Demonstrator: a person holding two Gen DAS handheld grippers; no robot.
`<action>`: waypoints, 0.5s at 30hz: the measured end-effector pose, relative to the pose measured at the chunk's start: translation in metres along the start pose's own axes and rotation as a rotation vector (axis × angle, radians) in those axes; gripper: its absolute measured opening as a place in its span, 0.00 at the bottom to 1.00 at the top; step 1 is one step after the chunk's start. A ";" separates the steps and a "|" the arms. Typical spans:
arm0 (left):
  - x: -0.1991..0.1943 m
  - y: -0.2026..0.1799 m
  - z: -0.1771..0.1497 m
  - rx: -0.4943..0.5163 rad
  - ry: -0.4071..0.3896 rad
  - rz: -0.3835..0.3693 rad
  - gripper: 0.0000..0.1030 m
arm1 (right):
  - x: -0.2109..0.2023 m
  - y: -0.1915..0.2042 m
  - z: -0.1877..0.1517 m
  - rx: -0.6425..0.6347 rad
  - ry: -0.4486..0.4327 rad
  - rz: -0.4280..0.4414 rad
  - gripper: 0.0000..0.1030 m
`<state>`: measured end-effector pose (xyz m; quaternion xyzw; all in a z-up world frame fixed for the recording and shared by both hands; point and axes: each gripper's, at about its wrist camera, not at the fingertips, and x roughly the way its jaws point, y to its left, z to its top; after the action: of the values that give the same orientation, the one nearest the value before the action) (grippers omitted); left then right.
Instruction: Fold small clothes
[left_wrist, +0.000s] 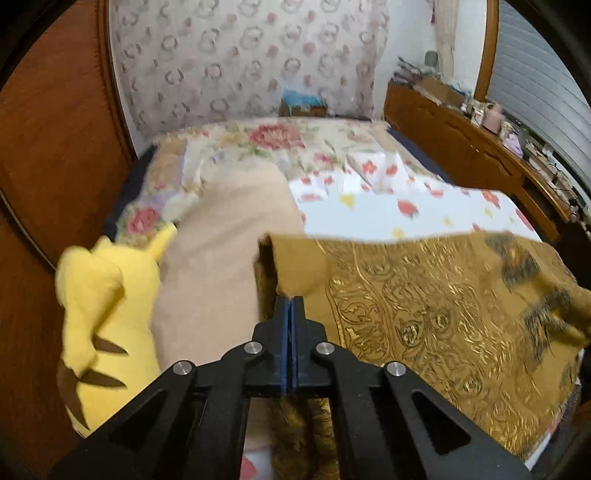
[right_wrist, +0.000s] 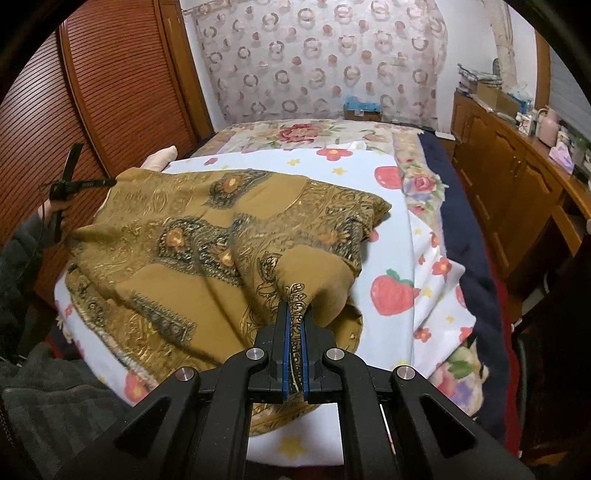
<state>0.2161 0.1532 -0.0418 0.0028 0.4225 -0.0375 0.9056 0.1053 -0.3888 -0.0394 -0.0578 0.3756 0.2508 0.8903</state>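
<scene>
A mustard-gold patterned garment (right_wrist: 192, 236) lies spread over the strawberry-print sheet (right_wrist: 391, 229) on the bed. My right gripper (right_wrist: 294, 314) is shut on a bunched edge of the garment at its near right side. My left gripper (left_wrist: 290, 299) is shut on the garment's (left_wrist: 424, 295) left edge and holds it lifted above the bed. The left gripper also shows in the right wrist view (right_wrist: 110, 181) at the garment's far left corner.
A yellow plush toy (left_wrist: 107, 306) and a beige pillow (left_wrist: 229, 251) lie at the bed's left side. A wooden wardrobe (right_wrist: 110, 92) stands left. A wooden cabinet (right_wrist: 517, 184) with clutter stands right. A floral blanket (left_wrist: 280, 144) covers the bed's far end.
</scene>
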 end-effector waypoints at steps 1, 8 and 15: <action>0.000 0.000 0.006 0.004 -0.003 0.009 0.02 | -0.002 0.000 0.000 0.007 0.003 0.007 0.04; 0.006 0.002 0.015 -0.009 -0.038 0.034 0.02 | -0.005 -0.003 -0.005 0.029 0.022 -0.012 0.04; -0.024 0.004 -0.018 -0.035 -0.079 -0.021 0.51 | 0.004 0.003 0.004 -0.004 -0.023 -0.099 0.28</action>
<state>0.1867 0.1591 -0.0349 -0.0189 0.3870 -0.0397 0.9210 0.1083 -0.3833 -0.0394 -0.0752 0.3616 0.2080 0.9057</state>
